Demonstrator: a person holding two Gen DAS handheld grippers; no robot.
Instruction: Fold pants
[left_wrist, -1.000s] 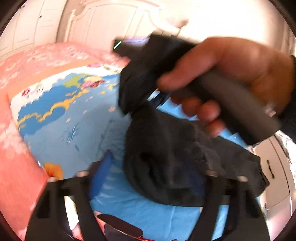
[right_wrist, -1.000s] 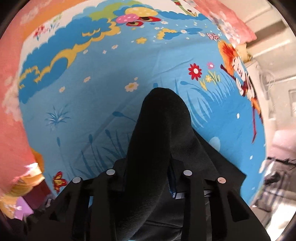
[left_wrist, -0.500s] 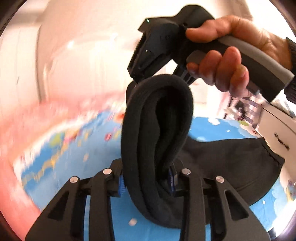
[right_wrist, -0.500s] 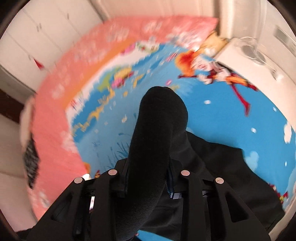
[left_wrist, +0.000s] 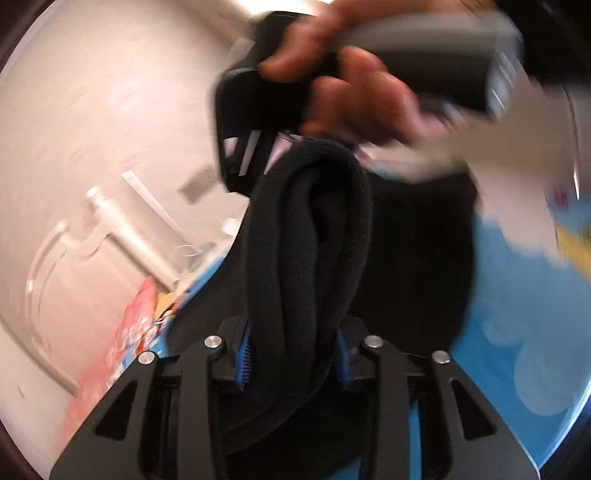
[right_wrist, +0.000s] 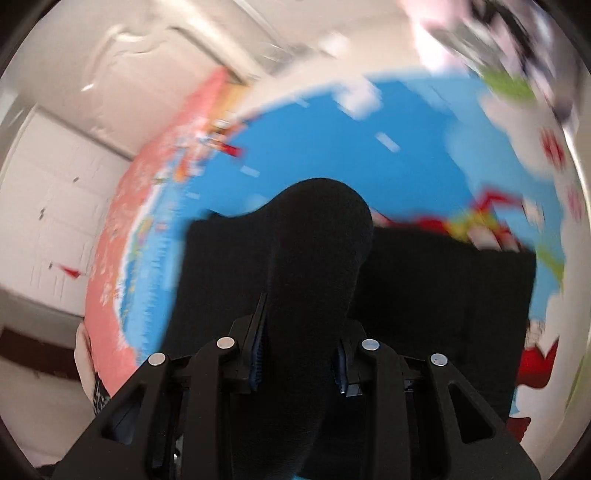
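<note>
A bed (right_wrist: 332, 155) is filling the room, lying under a bright blue cartoon-print sheet (right_wrist: 317, 147) with a pink floral cover (right_wrist: 110, 266) running along its edge. White panelled cupboard doors (right_wrist: 48, 206) are standing beside it, and a pale wall (left_wrist: 92, 92) is catching soft, blurred daylight behind a white carved headboard (left_wrist: 74, 236).

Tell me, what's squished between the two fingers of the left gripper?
A thick fold of the black pants sits bunched between the left gripper fingers, touching both blue pads, as the left wrist view shows.
</note>
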